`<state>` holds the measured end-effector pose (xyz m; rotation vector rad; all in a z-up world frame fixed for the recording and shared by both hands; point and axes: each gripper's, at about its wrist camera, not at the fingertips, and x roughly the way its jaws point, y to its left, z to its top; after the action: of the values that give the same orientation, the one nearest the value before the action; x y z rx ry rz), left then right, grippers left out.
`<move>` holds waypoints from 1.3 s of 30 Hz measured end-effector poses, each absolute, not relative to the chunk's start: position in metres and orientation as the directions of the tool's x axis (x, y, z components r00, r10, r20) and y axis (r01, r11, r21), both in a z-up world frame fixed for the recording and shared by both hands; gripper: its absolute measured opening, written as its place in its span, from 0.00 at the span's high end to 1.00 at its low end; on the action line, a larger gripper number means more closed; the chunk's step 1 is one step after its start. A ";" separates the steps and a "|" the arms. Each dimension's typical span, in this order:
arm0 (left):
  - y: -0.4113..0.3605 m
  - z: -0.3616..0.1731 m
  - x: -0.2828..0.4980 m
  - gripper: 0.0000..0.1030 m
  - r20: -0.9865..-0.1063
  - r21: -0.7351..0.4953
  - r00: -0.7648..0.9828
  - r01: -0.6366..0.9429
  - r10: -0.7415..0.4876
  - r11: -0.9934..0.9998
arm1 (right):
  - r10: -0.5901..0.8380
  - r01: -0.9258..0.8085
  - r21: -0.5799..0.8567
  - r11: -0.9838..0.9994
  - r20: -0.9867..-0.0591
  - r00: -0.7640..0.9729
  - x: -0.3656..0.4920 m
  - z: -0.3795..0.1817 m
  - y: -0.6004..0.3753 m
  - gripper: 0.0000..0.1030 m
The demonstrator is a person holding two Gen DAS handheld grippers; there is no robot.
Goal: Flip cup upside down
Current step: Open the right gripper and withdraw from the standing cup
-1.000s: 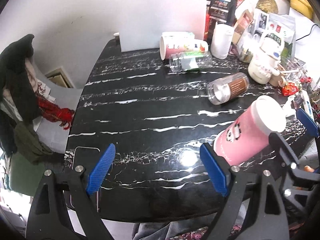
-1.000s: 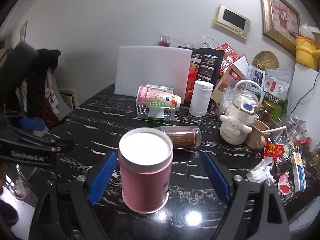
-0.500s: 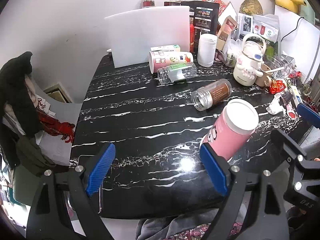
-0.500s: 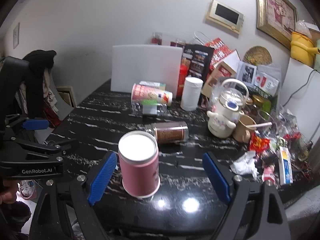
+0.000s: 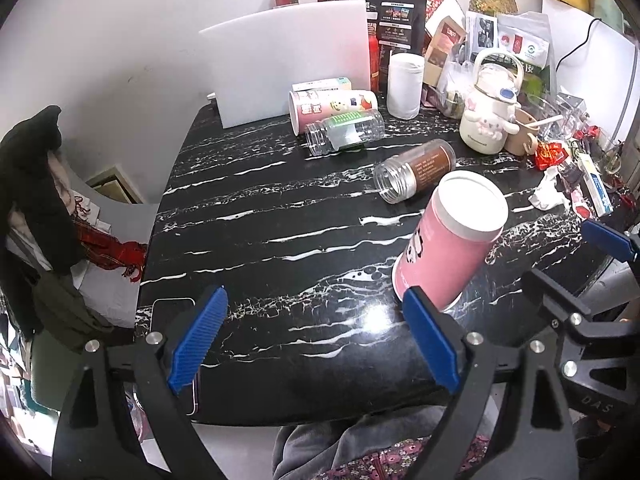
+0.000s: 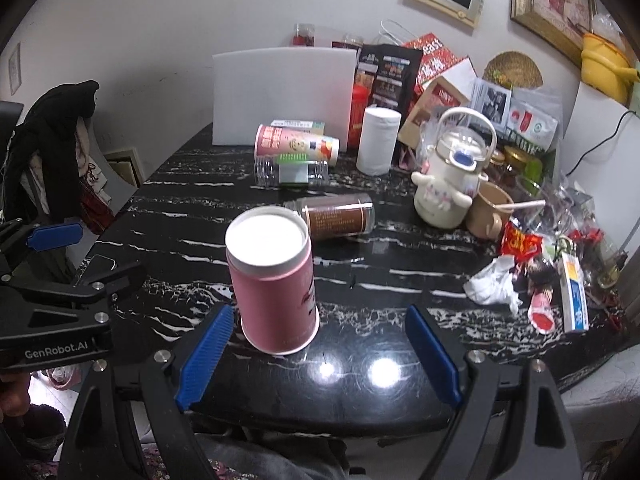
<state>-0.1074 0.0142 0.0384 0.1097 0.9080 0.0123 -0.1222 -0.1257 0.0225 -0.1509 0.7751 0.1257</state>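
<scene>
1 pink cup stands near the front edge of a black marbled counter, its wide mouth down on the surface and its flat white base facing up. It appears already flipped, so the task looks complete or in its final release step.

The right gripper sits just in front of the cup with its 2 blue fingers spread wide, holding nothing; the cup is just beyond the left-hand finger, apart from it. The left gripper is off to the cup's side, its fingers also spread and empty.

Behind the cup lie a brown jar and a clear jar on their sides, well apart from it.

The next move likely calls only for drawing both grippers back without knocking the cup.
</scene>
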 end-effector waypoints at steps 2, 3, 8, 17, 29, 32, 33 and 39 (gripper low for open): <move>0.014 0.037 -0.107 0.14 -0.788 0.101 0.613 0.038 0.057 0.994 | 0.059 -0.165 -0.081 0.983 -0.711 0.701 -0.121 0.020 -0.127 0.14; 0.014 0.037 -0.106 0.14 -0.789 0.101 0.612 0.039 0.056 0.994 | 0.058 -0.163 -0.080 0.983 -0.713 0.699 -0.121 0.020 -0.128 0.14; 0.012 0.035 -0.104 0.14 -0.793 0.100 0.607 0.042 0.054 0.994 | 0.054 -0.158 -0.078 0.984 -0.719 0.693 -0.120 0.018 -0.130 0.14; 0.011 0.033 -0.103 0.14 -0.797 0.102 0.602 0.041 0.057 0.994 | 0.063 -0.166 -0.070 0.984 -0.730 0.680 -0.117 0.017 -0.131 0.14; 0.009 0.030 -0.101 0.14 -0.805 0.099 0.591 0.054 0.048 0.994 | 0.067 -0.171 -0.065 0.983 -0.744 0.665 -0.114 0.013 -0.132 0.14; 0.010 0.030 -0.101 0.14 -0.807 0.097 0.589 0.055 0.046 0.994 | 0.069 -0.173 -0.065 0.983 -0.742 0.667 -0.114 0.014 -0.132 0.14; 0.010 0.030 -0.101 0.14 -0.806 0.097 0.589 0.054 0.047 0.994 | 0.068 -0.172 -0.065 0.983 -0.742 0.667 -0.114 0.014 -0.132 0.14; 0.010 0.030 -0.101 0.14 -0.805 0.099 0.591 0.055 0.048 0.994 | 0.067 -0.171 -0.065 0.983 -0.743 0.666 -0.115 0.014 -0.133 0.14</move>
<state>-0.1006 0.0099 0.0304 0.1175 0.9394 -0.0042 -0.1150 -0.1334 0.0138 -0.1332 0.8313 0.1349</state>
